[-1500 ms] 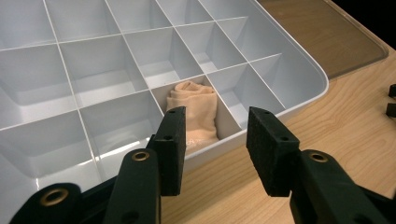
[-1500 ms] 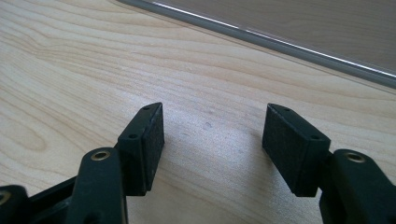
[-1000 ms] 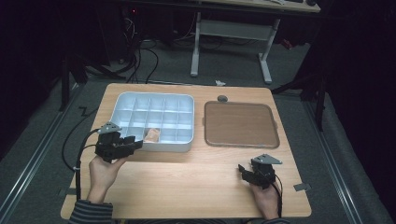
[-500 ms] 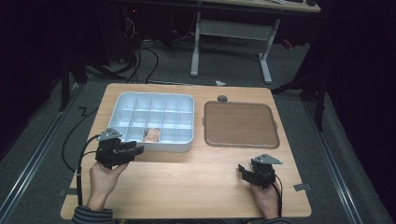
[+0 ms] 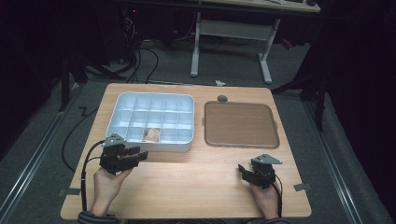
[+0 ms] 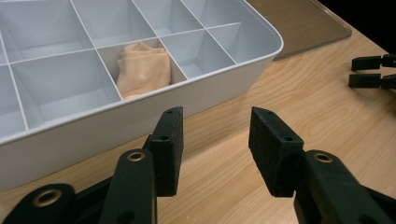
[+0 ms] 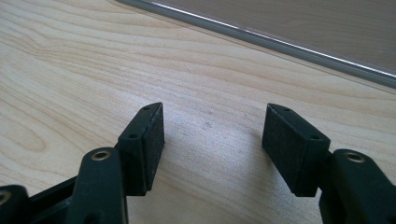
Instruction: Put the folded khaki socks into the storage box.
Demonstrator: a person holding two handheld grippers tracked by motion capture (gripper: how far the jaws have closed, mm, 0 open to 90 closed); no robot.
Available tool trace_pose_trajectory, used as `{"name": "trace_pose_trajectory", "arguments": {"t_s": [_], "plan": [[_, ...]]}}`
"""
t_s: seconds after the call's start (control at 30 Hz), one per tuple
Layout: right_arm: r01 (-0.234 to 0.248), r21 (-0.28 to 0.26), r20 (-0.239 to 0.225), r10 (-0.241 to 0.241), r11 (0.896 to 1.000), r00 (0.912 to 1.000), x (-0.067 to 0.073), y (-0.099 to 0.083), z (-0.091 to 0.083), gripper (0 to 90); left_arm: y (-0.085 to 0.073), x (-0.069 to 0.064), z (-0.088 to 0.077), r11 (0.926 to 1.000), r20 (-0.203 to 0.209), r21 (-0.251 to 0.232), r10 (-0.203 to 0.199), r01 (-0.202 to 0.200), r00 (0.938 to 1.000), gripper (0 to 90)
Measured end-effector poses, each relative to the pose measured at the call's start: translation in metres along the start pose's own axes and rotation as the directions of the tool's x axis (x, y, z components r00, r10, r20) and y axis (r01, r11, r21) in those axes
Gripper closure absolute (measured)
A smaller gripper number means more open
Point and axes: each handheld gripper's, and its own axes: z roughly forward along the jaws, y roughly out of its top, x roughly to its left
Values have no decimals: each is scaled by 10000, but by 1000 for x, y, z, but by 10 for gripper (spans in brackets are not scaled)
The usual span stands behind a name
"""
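High view: white divided tray (image 5: pixel 122 105) with peach cloth (image 5: pixel 152 135) in one front compartment, both claws (image 5: pixel 140 155) (image 5: pixel 243 169) open, empty

text: none legible | labels: none | numbers: none | signs: none

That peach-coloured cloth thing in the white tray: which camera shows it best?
The left gripper view: the folded cloth is large and close, lying in one compartment of the divided tray, beyond the open left gripper. The high view shows it as a small peach patch. The right gripper view looks at bare tabletop.
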Motion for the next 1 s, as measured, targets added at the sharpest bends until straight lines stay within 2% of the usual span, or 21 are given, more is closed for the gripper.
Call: {"name": "trace_pose_trajectory", "arguments": {"t_s": [0.47, 1.0], "plan": [[-5, -1, 1, 5, 10000, 10000, 0, 0, 0, 391, -13, -2, 11, 9996, 189, 95, -256, 254, 9995, 557], [14, -7, -3, -14, 10000, 10000, 0, 0, 0, 391, -24, -9, 29, 9990, 346, 370, -269, 256, 9990, 550]]}}
